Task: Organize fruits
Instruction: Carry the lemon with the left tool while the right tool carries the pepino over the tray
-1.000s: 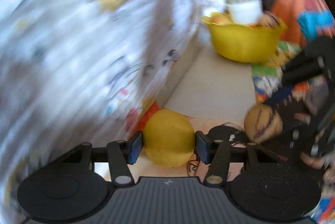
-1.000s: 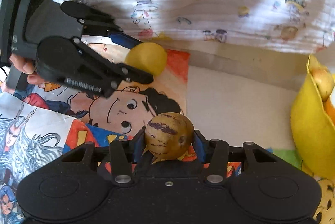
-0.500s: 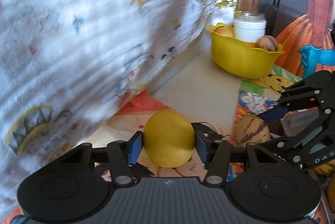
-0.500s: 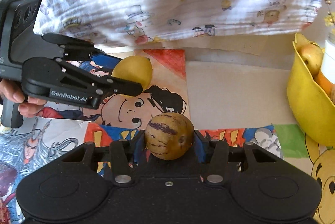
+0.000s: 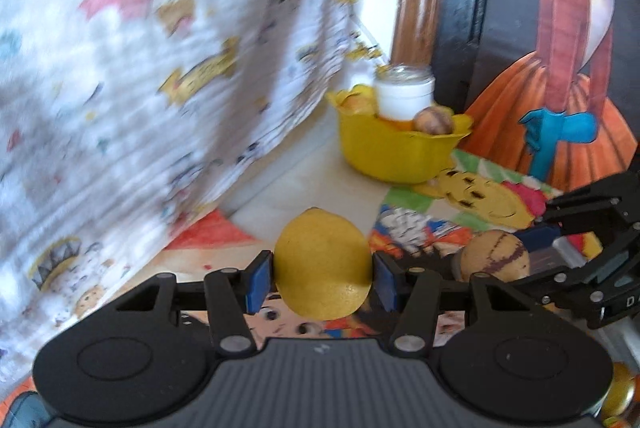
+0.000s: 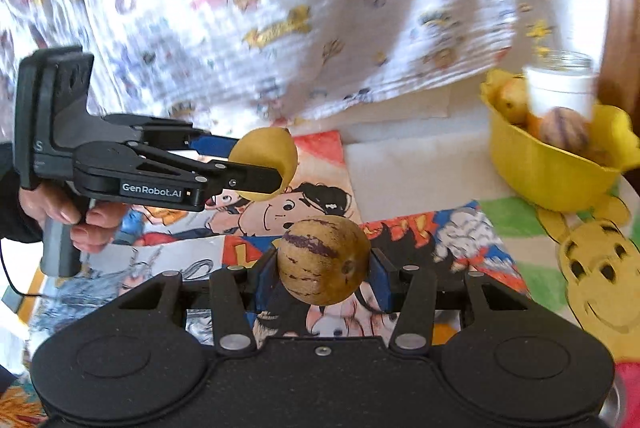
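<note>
My left gripper (image 5: pixel 323 278) is shut on a yellow lemon (image 5: pixel 323 264) and holds it above the cartoon-print table cover. My right gripper (image 6: pixel 323 274) is shut on a brown, purple-striped round fruit (image 6: pixel 323 260), also held in the air. In the right wrist view the left gripper (image 6: pixel 256 163) with the lemon (image 6: pixel 266 155) is ahead and to the left. In the left wrist view the striped fruit (image 5: pixel 494 256) is to the right. A yellow bowl (image 5: pixel 394 155) (image 6: pixel 548 171) with several fruits stands at the far right, beyond both grippers.
A white jar (image 5: pixel 405 95) (image 6: pixel 560 87) stands in or just behind the bowl. A white printed cloth (image 6: pixel 280 7) hangs along the back. A dark panel with a painted figure (image 5: pixel 568 47) stands at the right. A bare beige strip (image 6: pixel 400 167) lies before the bowl.
Both grippers have risen and moved towards the yellow bowl, each still holding its fruit. The bowl now shows more fully in both views.
</note>
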A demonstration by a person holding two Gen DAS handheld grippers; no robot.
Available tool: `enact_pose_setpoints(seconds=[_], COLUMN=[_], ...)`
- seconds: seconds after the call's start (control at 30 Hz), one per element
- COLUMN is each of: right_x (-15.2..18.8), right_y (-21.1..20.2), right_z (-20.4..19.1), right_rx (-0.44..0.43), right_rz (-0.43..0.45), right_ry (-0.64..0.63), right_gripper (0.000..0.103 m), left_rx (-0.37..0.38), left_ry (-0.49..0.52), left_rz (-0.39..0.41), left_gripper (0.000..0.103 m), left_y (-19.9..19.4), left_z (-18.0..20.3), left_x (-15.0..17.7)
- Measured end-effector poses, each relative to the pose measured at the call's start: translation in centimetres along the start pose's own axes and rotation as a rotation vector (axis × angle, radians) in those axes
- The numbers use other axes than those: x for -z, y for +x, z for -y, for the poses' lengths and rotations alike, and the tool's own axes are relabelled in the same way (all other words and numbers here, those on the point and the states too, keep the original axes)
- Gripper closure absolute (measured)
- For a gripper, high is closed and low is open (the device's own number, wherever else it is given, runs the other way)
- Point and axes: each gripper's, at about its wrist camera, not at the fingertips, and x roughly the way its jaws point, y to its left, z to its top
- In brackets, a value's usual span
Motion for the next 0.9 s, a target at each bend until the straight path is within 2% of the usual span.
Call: enact_pose_setpoints(seconds=[0.4, 0.67, 0.9], right_x=[5.4, 9.3, 11.8], right_y=[-9.0, -11.3, -12.0], right_z=[1.8, 3.5, 4.8], right_rx=[0.077, 0.138, 0.220], right_rz=[0.177, 0.275, 0.299], right_ry=[0.102, 0.169, 0.191], right_gripper=[0.053, 0.053, 0.053], left_rx=[0.113, 0.147, 0.140], left_ry=[0.028, 0.051, 0.064], left_rz=[0.050, 0.034, 0.025], left_gripper=[0.046, 0.046, 0.046], left_y=[-0.7, 0.3, 1.3], left_z=[7.7, 11.9, 14.3], left_x=[-1.3, -1.2, -0.9])
